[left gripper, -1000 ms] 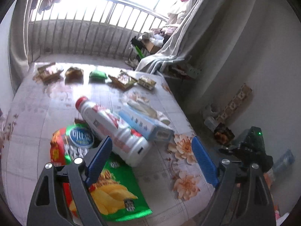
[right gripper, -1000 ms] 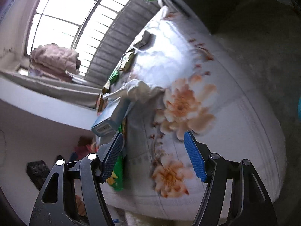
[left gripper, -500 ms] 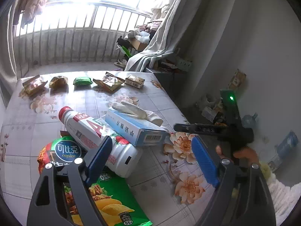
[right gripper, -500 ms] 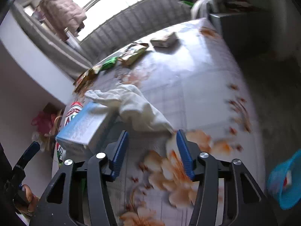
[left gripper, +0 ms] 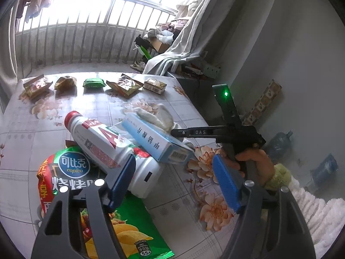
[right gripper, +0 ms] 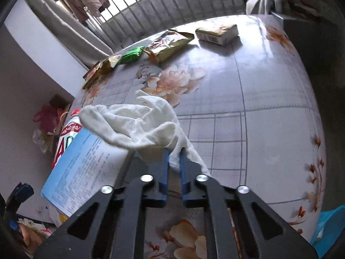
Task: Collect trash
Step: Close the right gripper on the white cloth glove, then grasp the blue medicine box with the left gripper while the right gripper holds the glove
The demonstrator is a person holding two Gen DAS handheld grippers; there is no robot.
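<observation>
Right tongs (right gripper: 172, 161) now pinching cloth (right gripper: 138, 125)

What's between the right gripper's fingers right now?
In the right wrist view, a fold of the white cloth sits pinched in the right gripper, beside the blue box.

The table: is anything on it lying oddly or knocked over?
Yes. A white bottle lies on its side across a chip bag, a blue carton leans on it, and a crumpled white cloth drapes over the carton.
</observation>
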